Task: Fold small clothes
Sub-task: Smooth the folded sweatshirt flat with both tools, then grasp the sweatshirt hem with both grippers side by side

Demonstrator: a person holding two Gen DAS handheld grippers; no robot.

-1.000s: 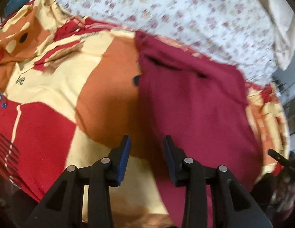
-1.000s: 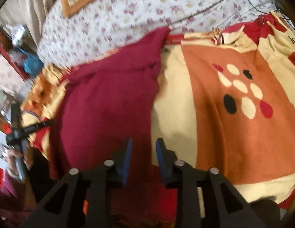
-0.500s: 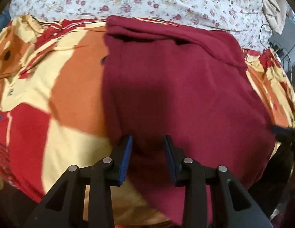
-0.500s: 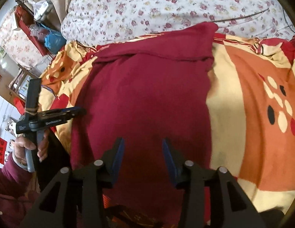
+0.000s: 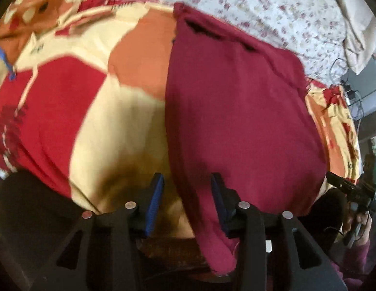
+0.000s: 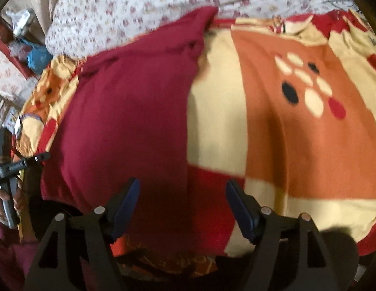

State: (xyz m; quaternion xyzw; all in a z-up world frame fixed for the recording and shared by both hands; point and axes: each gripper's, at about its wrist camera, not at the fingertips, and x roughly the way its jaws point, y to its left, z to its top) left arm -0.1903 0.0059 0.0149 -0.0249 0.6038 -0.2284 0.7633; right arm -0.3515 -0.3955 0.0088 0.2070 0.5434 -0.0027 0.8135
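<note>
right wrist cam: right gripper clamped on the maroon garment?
No. The right gripper stands wide open over the maroon garment, pads clear of the cloth.

A patterned blanket (image 6: 297, 133) in orange, cream and red is spread over the bed. Beyond it, a floral sheet (image 6: 139, 7) is seen; left of that, perhaps a blue bag (image 6: 37, 55).
</note>
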